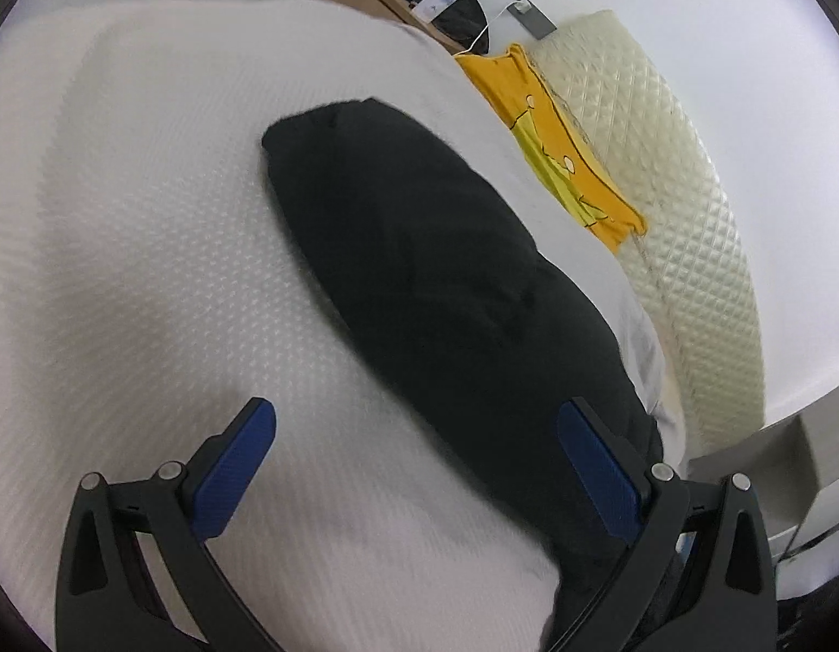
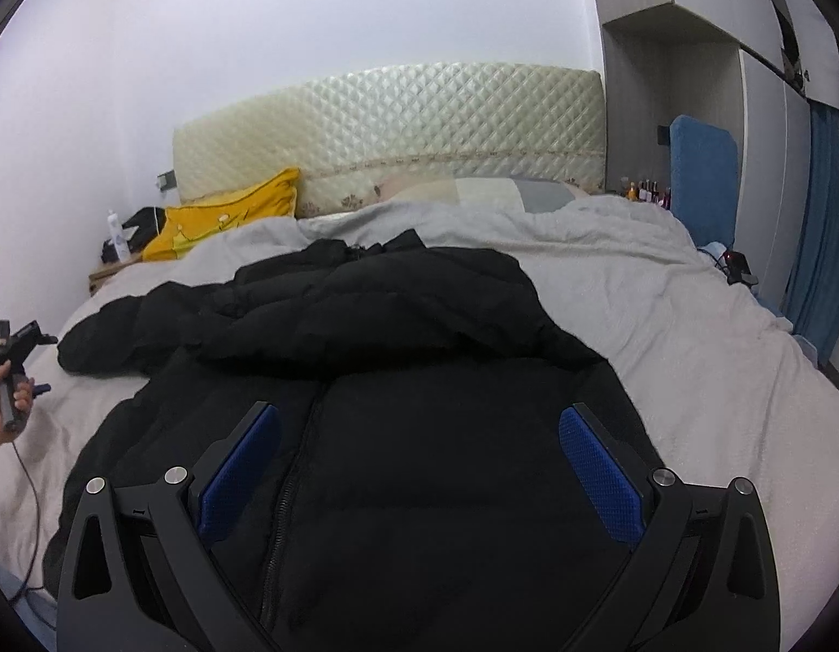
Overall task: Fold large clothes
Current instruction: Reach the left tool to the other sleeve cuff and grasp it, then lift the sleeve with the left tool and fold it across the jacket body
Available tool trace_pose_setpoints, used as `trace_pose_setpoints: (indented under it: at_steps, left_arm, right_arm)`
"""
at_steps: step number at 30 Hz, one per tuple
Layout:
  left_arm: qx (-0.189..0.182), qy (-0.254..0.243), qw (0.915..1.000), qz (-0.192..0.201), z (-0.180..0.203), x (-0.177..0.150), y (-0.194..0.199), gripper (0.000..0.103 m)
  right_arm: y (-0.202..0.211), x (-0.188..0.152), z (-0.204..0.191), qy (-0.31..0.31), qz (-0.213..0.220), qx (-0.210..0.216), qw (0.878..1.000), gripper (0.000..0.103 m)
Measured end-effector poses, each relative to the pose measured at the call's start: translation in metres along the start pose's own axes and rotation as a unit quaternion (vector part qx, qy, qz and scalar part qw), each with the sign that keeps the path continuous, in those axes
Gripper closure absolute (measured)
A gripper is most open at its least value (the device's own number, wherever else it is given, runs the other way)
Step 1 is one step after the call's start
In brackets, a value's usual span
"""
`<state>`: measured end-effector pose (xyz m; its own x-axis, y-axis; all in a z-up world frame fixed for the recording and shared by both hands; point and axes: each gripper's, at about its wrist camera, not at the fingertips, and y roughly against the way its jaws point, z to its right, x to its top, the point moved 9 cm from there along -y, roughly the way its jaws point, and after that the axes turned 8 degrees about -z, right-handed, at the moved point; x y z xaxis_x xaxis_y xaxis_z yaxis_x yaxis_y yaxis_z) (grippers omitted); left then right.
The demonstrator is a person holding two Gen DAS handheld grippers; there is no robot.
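Observation:
A large black puffer jacket point(image 2: 408, 380) lies on the bed, zipper side up, with one sleeve folded across its upper body and the other sleeve stretched out to the left. My right gripper point(image 2: 419, 467) is open and empty, hovering over the jacket's lower front. My left gripper point(image 1: 417, 462) is open and empty above the bedcover, with the outstretched black sleeve point(image 1: 446, 282) running up from beside its right finger. The left gripper also shows in the right wrist view point(image 2: 17, 375), held in a hand at the bed's left edge.
A white textured bedcover point(image 2: 664, 326) spreads over the bed. A yellow pillow point(image 2: 229, 217) and a quilted cream headboard point(image 2: 398, 125) are at the far end. A nightstand point(image 2: 110, 266) with bottles stands far left. A blue chair point(image 2: 702, 174) and wardrobe are on the right.

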<state>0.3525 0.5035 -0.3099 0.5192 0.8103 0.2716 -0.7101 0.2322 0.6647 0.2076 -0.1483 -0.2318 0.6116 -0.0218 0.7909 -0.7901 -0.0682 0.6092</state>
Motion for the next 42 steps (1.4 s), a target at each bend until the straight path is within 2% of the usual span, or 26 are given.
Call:
trace_pose_setpoints:
  at_steps: [4, 8, 12, 15, 16, 17, 18, 22, 24, 27, 33, 37, 42]
  left_arm:
    - [-0.011, 0.002, 0.9997, 0.020, 0.002, 0.027, -0.017, 0.001]
    - [-0.023, 0.040, 0.9985, 0.028, 0.005, 0.058, -0.039, 0.001]
    - [0.003, 0.055, 0.9982, 0.023, -0.006, 0.071, -0.058, 0.001]
    - [0.008, 0.059, 0.9977, 0.031, -0.009, 0.075, -0.064, 0.002]
    - [0.010, 0.056, 0.9978, 0.035, -0.007, 0.076, -0.065, 0.004]
    - [0.010, 0.055, 0.9978, 0.035, -0.005, 0.077, -0.065, 0.012]
    - [0.012, 0.056, 0.9977, 0.036, -0.005, 0.078, -0.065, 0.024]
    - [0.010, 0.050, 0.9980, 0.037, 0.009, 0.090, -0.066, 0.046]
    - [0.016, 0.042, 0.9983, 0.039, 0.016, 0.088, -0.060, 0.066]
    - [0.035, 0.022, 0.9980, 0.049, 0.026, 0.086, -0.043, 0.081]
    - [0.064, -0.011, 0.9941, 0.087, 0.053, 0.088, 0.006, 0.093]
    - [0.077, -0.033, 0.9903, 0.111, 0.081, 0.085, 0.041, 0.096]
    - [0.075, -0.068, 0.9859, 0.133, 0.125, 0.075, 0.075, 0.097]
  right_arm:
    - [-0.012, 0.003, 0.002, -0.016, -0.006, -0.007, 1.000, 0.000]
    - [-0.028, 0.005, 0.005, -0.032, -0.018, -0.013, 0.999, 0.000]
    - [-0.041, 0.004, 0.004, -0.033, -0.033, -0.018, 0.999, 0.000]
    - [-0.049, 0.003, 0.004, -0.036, -0.043, -0.019, 0.998, 0.000]
    - [-0.050, 0.002, 0.004, -0.037, -0.044, -0.019, 0.998, 0.000]
    - [-0.051, 0.002, 0.003, -0.036, -0.045, -0.019, 0.998, 0.000]
    - [-0.051, 0.003, 0.002, -0.035, -0.044, -0.020, 0.998, 0.000]
    - [-0.050, 0.005, 0.000, -0.028, -0.044, -0.017, 0.999, 0.000]
    - [-0.048, 0.006, 0.000, -0.029, -0.040, -0.015, 0.999, 0.000]
    - [-0.045, 0.008, 0.001, -0.038, -0.039, -0.004, 0.999, 0.000]
    - [-0.039, 0.009, -0.002, -0.034, -0.036, 0.006, 0.999, 0.000]
    - [-0.027, 0.014, -0.001, -0.034, -0.024, 0.018, 0.999, 0.000]
    - [-0.012, 0.018, -0.005, -0.019, -0.005, 0.028, 0.999, 0.000]
